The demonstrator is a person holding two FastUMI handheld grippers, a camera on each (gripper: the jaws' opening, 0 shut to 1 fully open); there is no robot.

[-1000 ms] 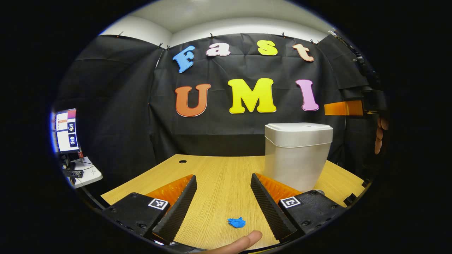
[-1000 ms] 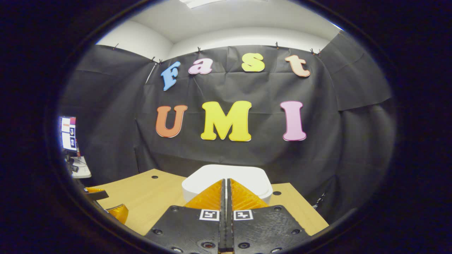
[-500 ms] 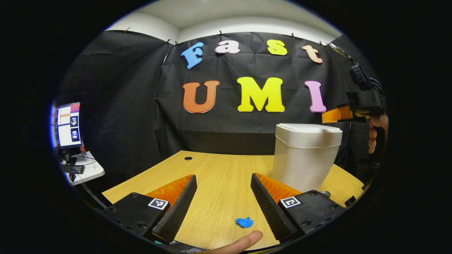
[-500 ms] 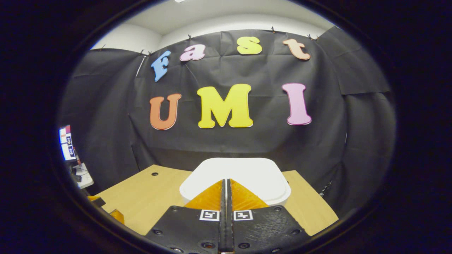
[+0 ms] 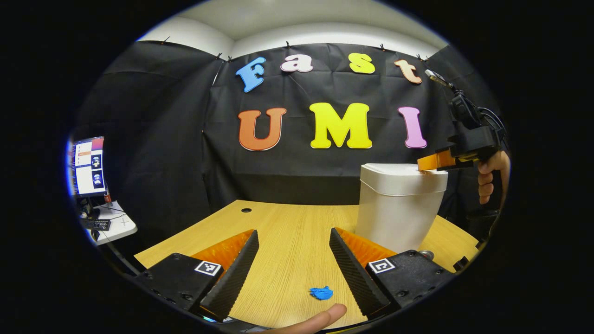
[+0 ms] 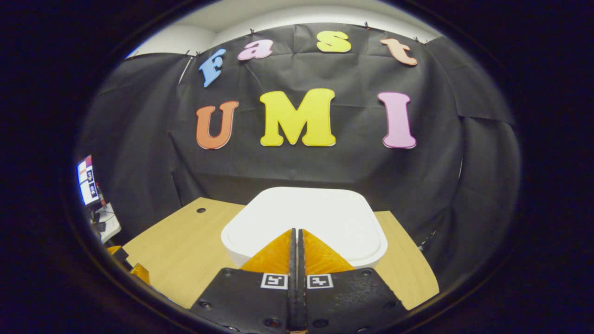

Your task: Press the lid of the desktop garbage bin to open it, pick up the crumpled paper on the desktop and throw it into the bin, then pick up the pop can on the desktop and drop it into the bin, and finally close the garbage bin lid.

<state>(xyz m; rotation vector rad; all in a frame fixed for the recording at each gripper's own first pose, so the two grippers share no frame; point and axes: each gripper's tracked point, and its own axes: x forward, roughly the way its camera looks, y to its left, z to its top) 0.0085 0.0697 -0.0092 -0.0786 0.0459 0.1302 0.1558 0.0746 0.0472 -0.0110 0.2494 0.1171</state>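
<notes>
Left gripper view: the left gripper [image 5: 292, 241] is held low over the desk [image 5: 287, 222] with its two fingers spread wide and nothing between them. A small blue scrap, probably the crumpled paper [image 5: 321, 292], lies on the desk between the fingers, closer to the right one and touching neither. A fingertip [image 5: 320, 319] is seen at the bottom edge, just below the scrap. The bin [image 5: 399, 204] stands upright on the desk beyond the right finger, its lid [image 5: 394, 169] down. The right gripper [image 5: 429, 162], held by a hand [image 5: 492, 176], is seen at the bin's top right with its tip laid on the lid's near corner. A small round metal shape, possibly the can's top, peeks out behind the left gripper's right block at the bin's foot, but this cannot be told for sure.

Right gripper view: the right gripper [image 6: 297, 232] is seen from behind with its fingers pressed together, nothing pinched. Its tip sits over the near edge of the lid [image 6: 306, 218]. Whether the lid is pushed down cannot be told.

The desk is pale wood with a small round hole [image 5: 246, 210] near its far left edge. Black cloth hangs behind and at both sides. A lit monitor [image 5: 87, 166] stands at far left on a white side table [image 5: 116, 222].
</notes>
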